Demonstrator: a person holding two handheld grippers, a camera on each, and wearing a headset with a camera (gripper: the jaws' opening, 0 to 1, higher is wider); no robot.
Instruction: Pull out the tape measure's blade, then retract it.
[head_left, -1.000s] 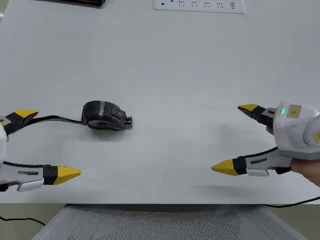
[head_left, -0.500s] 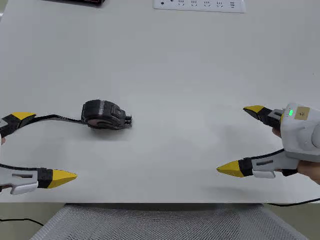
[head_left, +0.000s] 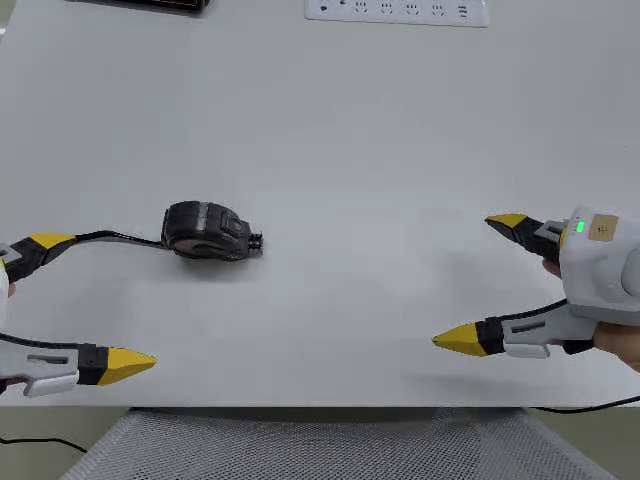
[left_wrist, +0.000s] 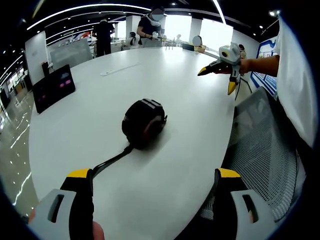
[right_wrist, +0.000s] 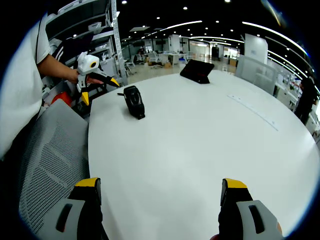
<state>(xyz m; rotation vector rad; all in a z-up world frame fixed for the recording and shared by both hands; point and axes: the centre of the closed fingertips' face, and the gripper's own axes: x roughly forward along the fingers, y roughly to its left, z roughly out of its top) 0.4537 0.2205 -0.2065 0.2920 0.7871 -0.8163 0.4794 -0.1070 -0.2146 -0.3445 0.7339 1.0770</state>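
A black tape measure (head_left: 207, 231) lies on its side on the white table (head_left: 340, 130), left of the middle, with its black wrist strap (head_left: 120, 238) trailing toward the left edge. No blade is drawn out. My left gripper (head_left: 98, 302) stands open at the near left, with its far fingertip close to the strap's end. In the left gripper view the tape measure (left_wrist: 144, 121) lies ahead between the wide-apart jaws. My right gripper (head_left: 484, 281) is open at the near right, far from the tape measure (right_wrist: 134, 101).
A white power strip (head_left: 396, 11) lies at the table's far edge. A dark flat device (head_left: 140, 4) sits at the far left corner. A grey mesh chair (head_left: 330, 445) is below the table's near edge.
My left gripper has drawn back a little to the left. My right gripper has moved slightly right and down. The tape measure has stayed put.
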